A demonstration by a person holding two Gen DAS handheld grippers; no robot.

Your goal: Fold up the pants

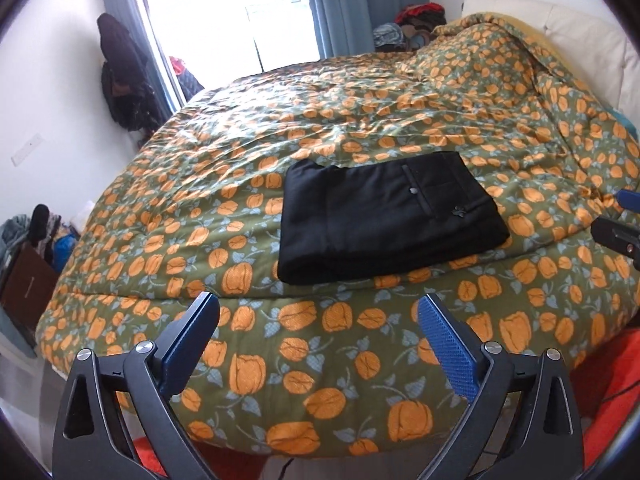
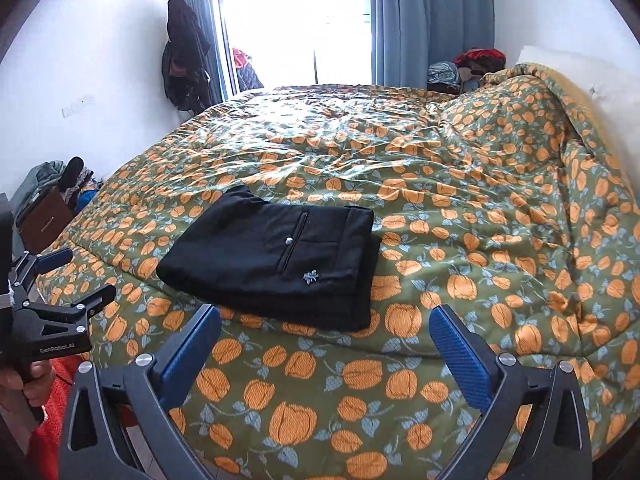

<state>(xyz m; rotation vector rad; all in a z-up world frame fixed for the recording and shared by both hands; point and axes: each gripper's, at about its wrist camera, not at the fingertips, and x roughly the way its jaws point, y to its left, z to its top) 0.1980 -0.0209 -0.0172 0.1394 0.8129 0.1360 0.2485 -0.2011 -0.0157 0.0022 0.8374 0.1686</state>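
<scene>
**Folded pants at rest on the bed, both tools wide and empty**

The black pants are seen folded into a compact, layered rectangle and laid flat on the green comforter, which is printed with orange pumpkins and spread over the bed. The bundle lies near the bed's front edge, with a buttoned back pocket and a small embroidered mark turned upward. In the right wrist view the same pants are seen just beyond the tool's fingertips, untouched.

The left tool is held with its jaws spread wide, nothing between them, above the front edge of the comforter and short of the pants. The right tool is likewise held wide and empty, apart from the fabric. Each tool is caught at the edge of the other's view; in the right wrist view the left one is seen gripped by a hand.

Behind the bed a bright window framed by blue curtains is seen, and dark clothing is hung on the white wall to the left.
</scene>
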